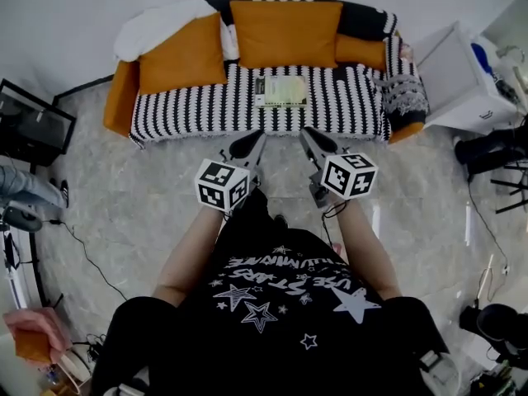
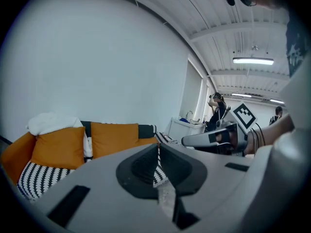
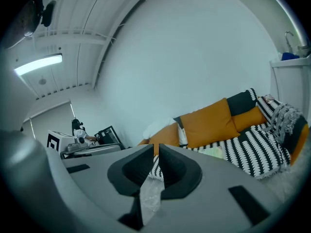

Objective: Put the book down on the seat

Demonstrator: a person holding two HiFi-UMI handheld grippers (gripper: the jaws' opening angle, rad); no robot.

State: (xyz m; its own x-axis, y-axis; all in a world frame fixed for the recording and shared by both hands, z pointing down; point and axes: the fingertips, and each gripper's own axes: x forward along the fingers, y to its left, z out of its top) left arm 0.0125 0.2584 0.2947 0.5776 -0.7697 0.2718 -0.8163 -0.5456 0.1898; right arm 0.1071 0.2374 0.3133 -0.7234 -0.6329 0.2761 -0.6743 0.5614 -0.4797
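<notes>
One book lies on the seat; left gripper and right gripper are closed, empty.

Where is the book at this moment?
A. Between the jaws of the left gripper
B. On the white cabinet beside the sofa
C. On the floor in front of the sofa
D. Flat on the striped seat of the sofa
D: the head view shows the book lying flat on the sofa's striped seat, with the left gripper and the right gripper both apart from it.
</notes>
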